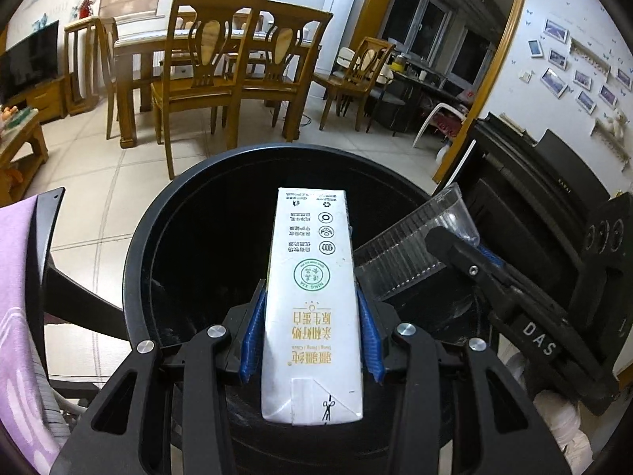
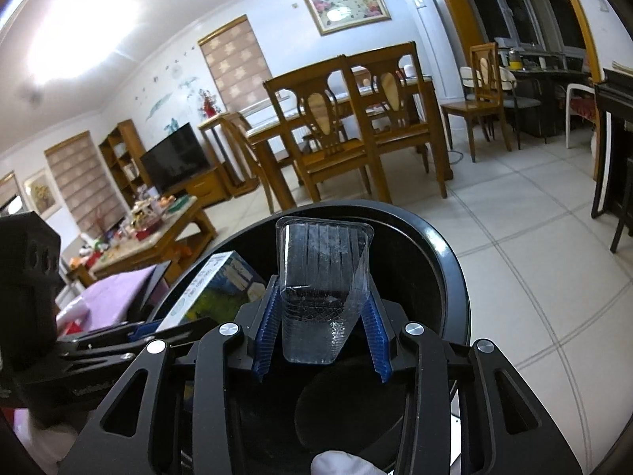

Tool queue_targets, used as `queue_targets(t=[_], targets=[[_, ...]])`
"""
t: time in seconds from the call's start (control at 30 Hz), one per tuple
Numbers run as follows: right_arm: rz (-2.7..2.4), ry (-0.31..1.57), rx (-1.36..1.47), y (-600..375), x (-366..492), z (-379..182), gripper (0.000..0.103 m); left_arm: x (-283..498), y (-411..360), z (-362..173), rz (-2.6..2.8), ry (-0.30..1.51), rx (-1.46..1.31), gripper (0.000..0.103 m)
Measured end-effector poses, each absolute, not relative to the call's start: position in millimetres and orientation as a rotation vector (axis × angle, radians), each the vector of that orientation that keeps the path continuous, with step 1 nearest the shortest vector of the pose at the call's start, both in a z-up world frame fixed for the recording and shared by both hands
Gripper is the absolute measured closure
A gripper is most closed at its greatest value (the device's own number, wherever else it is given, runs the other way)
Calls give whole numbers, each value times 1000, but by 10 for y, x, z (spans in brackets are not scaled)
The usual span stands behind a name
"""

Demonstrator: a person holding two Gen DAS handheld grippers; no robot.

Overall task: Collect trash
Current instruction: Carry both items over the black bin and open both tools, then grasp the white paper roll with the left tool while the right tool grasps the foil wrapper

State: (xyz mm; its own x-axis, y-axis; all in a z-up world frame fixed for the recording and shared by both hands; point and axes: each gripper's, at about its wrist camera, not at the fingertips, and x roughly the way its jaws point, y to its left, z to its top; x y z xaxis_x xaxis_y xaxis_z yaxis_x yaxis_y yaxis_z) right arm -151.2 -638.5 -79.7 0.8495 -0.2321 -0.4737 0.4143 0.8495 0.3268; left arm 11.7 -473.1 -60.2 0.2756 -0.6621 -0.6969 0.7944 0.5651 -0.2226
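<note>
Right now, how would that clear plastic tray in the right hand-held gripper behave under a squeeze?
The clear plastic tray looks thin-walled and ribbed, so it probably flexes or crackles. It appears empty, so likely very light. Its glossy surface may slip between the right hand-held gripper pads.

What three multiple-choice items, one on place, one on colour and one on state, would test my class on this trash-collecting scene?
1. Where is the milk carton?
A. on the floor
B. over the black bin
C. on a chair

2. What colour are the left tool pads?
A. blue
B. red
C. green

3. What does the right tool carry?
A. nothing
B. a spoon
C. a clear plastic tray

Key: 1 B, the bin's mouth lies beneath it; 2 A, ribbed blue strips flank the carton; 3 C, the tray sits between its pads.
</note>
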Motion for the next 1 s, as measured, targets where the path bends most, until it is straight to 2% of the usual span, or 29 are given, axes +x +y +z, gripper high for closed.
queue_targets(t=[0.13, 0.2, 0.27, 0.4, 0.47, 0.6, 0.73, 1.0], targets=[[-349, 434, 430, -6390, -1457, -784, 58, 123, -4787, -610, -970, 840, 205, 57], [-347, 435, 424, -6364, -1462, -787, 56, 112, -4768, -599, -959, 833, 205, 38], [-350, 435, 421, -6305, -1445, -746, 43, 93, -4756, -565, -951, 813, 203, 33], [-352, 416, 427, -6282, -1534, -697, 37, 86, -4677, -490, -945, 811, 192, 27], [-350, 402, 438, -6270, -1585, -659, 27, 64, -4600, -433, -938, 810, 181, 26], [-343, 377, 448, -6215, -1696, -512, 20, 23, -4377, -300, -916, 804, 146, 15], [-308, 361, 450, -5996, -1783, -373, 6, -36, -4033, -103, -897, 789, 99, 15], [-190, 395, 379, -5225, -1630, -44, 5, -69, -3073, 235, -813, 710, 37, 15]])
